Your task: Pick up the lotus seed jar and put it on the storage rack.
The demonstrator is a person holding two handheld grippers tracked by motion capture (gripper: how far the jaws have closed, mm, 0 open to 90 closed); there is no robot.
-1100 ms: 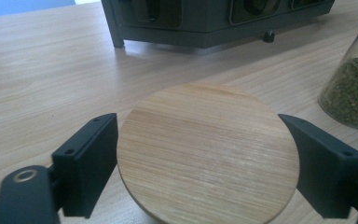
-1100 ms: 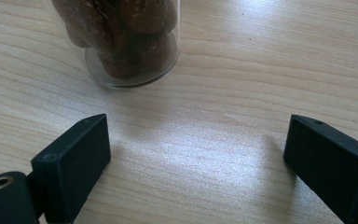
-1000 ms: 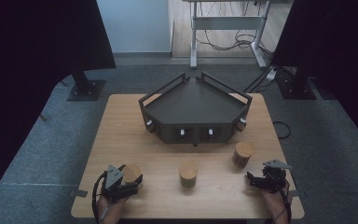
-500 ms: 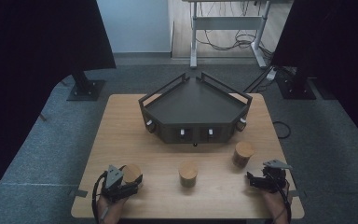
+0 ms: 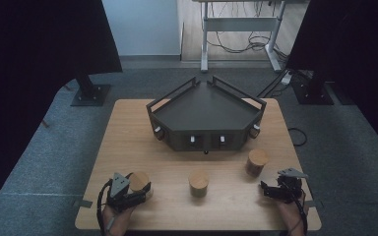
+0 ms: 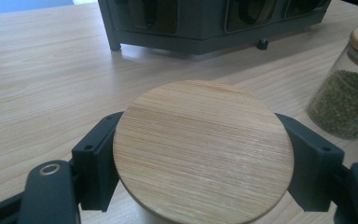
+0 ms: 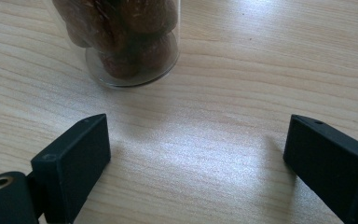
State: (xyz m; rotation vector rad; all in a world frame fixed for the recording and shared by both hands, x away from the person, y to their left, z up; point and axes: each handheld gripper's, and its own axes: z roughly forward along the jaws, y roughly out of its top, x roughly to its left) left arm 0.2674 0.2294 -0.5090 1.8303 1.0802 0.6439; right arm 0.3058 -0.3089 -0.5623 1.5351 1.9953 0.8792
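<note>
Three glass jars with round wooden lids stand in a row near the table's front. The left jar (image 5: 139, 180) (image 6: 200, 158) sits between the jaws of my left gripper (image 5: 141, 191) (image 6: 199, 165), which stand wide apart, one on each side of it under the lid; the lid hides any contact. The middle jar (image 5: 198, 182) (image 6: 349, 93) holds green beans. The right jar (image 5: 257, 161) (image 7: 121, 37) holds brown pieces. My right gripper (image 5: 266, 189) (image 7: 198, 154) rests open on the bare wood, a little in front of the right jar, with nothing between its fingers.
A dark angular rack (image 5: 204, 118) (image 6: 191, 28) with raised rails and small knobs on its front stands mid-table behind the jars. The wooden table (image 5: 128, 132) has bare room to the rack's left. Black stands and cables are on the floor beyond.
</note>
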